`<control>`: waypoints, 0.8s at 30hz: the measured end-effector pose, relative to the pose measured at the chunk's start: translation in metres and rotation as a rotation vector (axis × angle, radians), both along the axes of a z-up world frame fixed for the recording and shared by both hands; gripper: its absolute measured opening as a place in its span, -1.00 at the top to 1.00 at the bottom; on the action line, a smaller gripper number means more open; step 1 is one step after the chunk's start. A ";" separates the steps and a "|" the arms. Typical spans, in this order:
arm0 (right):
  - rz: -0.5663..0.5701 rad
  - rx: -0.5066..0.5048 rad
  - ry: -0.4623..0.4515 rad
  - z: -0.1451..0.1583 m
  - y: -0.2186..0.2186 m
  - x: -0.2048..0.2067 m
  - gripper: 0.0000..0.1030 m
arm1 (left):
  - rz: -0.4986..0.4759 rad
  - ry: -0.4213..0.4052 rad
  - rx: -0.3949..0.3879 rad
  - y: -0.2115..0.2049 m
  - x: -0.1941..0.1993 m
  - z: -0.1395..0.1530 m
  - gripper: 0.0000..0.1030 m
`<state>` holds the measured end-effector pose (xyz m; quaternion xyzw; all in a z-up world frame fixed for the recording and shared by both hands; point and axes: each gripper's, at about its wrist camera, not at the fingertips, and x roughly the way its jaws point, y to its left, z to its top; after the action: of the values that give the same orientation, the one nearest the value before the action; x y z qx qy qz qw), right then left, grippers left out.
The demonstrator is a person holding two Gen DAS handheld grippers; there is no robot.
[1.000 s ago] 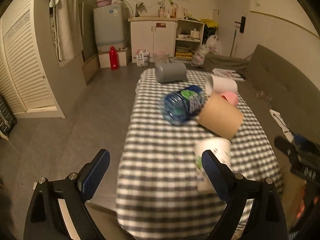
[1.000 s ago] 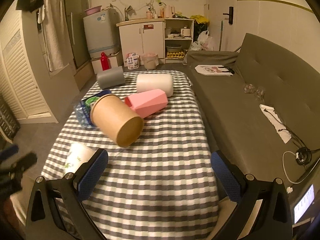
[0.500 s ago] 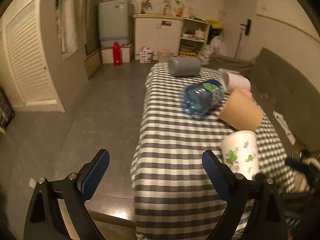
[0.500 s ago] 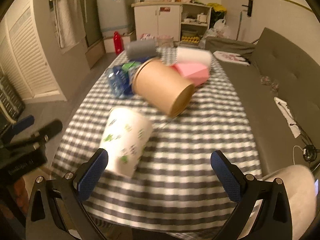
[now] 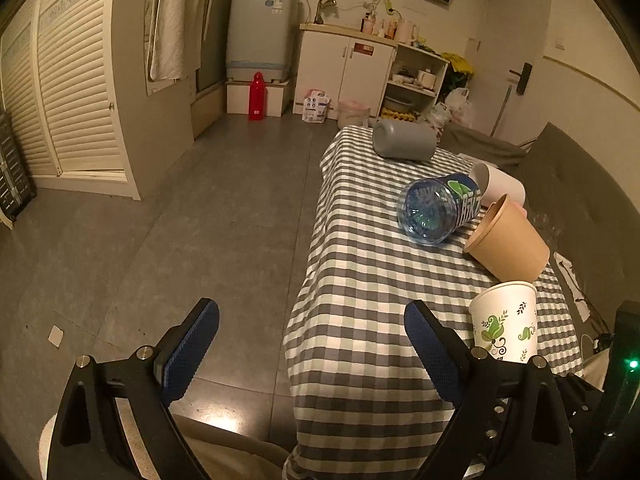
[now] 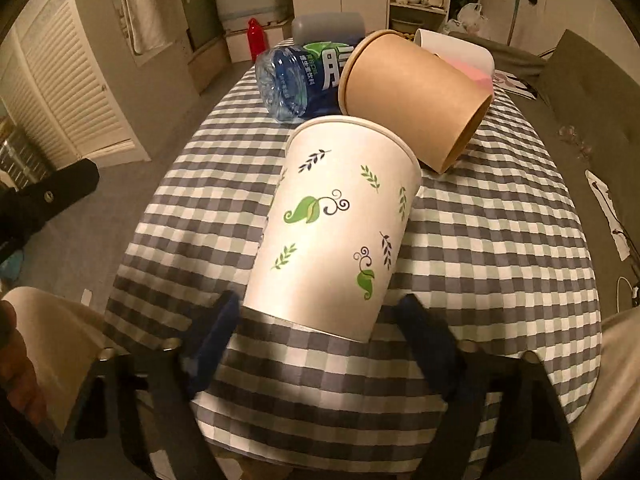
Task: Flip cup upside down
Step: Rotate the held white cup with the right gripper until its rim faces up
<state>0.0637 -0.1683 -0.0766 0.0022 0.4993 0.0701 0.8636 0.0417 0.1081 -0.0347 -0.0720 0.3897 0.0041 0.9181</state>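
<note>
Leaf-printed cup [image 6: 336, 232] stands between the spread right gripper [image 6: 320, 344]; left gripper [image 5: 312, 344] gapes empty.

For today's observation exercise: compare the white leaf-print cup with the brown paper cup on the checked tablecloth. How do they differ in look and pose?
The leaf-print cup is white with green leaves and curls; the brown cup is plain kraft brown. The leaf-print cup stands upright, mouth up; the brown cup lies on its side. The leaf-print cup looks taller and narrower, the brown cup squatter and wider. The leaf-print cup sits nearest the table's front edge, the brown cup behind it. Both look like rimmed paper cups.

Checked table [image 5: 360, 280]; leaf-print cup [image 6: 336, 224], brown cup [image 6: 416, 92], bottle [image 6: 296, 76].
</note>
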 end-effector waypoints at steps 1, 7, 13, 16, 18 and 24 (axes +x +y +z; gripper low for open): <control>0.003 0.004 -0.001 0.001 0.000 0.000 -0.32 | -0.002 0.000 0.001 -0.001 0.000 0.000 -0.87; 0.037 0.014 -0.039 0.019 -0.003 -0.004 -0.14 | -0.011 0.000 0.025 -0.009 0.000 -0.001 -0.87; 0.035 0.042 -0.105 0.045 -0.016 -0.008 -0.12 | -0.008 0.002 0.045 -0.015 0.001 -0.001 -0.87; 0.029 0.055 -0.135 0.055 -0.020 -0.008 -0.10 | -0.009 0.002 0.051 -0.016 0.001 -0.001 -0.87; 0.031 0.058 -0.156 0.060 -0.023 -0.009 -0.10 | -0.010 0.004 0.055 -0.018 0.001 -0.001 -0.87; 0.023 0.075 -0.123 0.061 -0.031 -0.005 -0.10 | -0.016 0.003 0.066 -0.021 0.001 -0.001 -0.87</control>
<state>0.0590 -0.1990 -0.0160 0.0246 0.4422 0.0986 0.8911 0.0423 0.0871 -0.0360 -0.0383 0.3914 0.0098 0.9194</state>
